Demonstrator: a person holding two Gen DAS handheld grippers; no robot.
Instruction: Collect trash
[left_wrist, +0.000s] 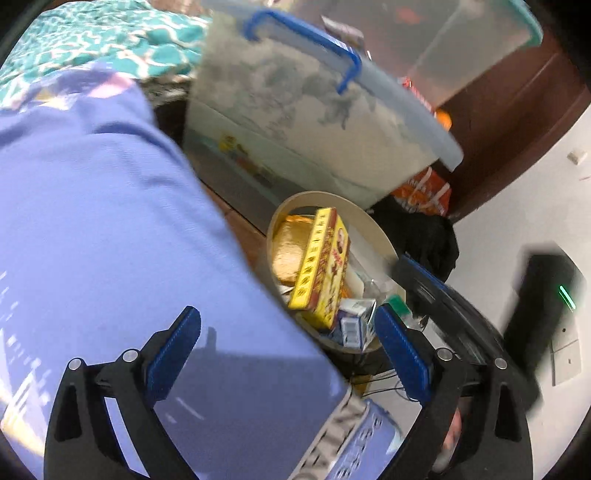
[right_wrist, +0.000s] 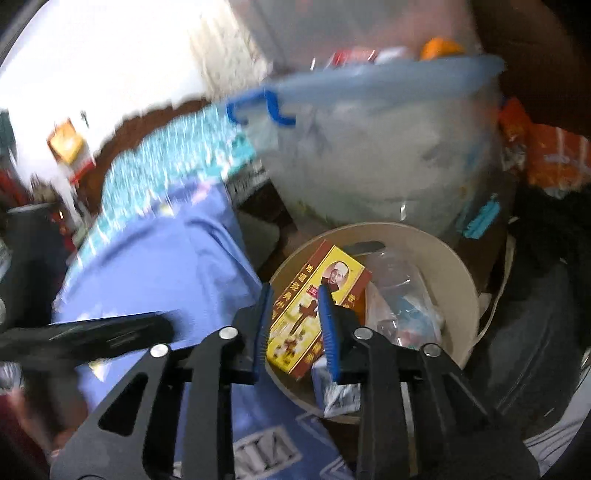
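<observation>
A round beige trash bin (right_wrist: 458, 295) was seen low in both views, standing beside a clear storage tub with a blue handle (left_wrist: 306, 40). A yellow and red cardboard box (right_wrist: 314, 306) lay tilted inside the bin, leaning on a gold item (left_wrist: 291, 251) and over crumpled clear plastic wrap (right_wrist: 402, 291) and a small blue and white carton (left_wrist: 354, 321).

The right claw (right_wrist: 293, 328) was held just above the bin's near rim, fingers part open, with the box face seen between them. Contact with the box could not be told; it was judged to be free and resting in the bin. The left claw (left_wrist: 291, 354) was spread wide and empty, held beside the bin, over purple cloth (left_wrist: 110, 221) that covered much of its view.

The box was judged light and fairly stiff, yet easy to crush if squeezed across its broad faces; hold would best be taken across the narrow edges near the middle. Its glossy print looked slippery. The plastic wrap was judged soft and springy, likely to push the box back up. An orange packet (left_wrist: 424, 192) was noted behind the bin, against the tub.

Both views were blurred, so finer detail was left out.
</observation>
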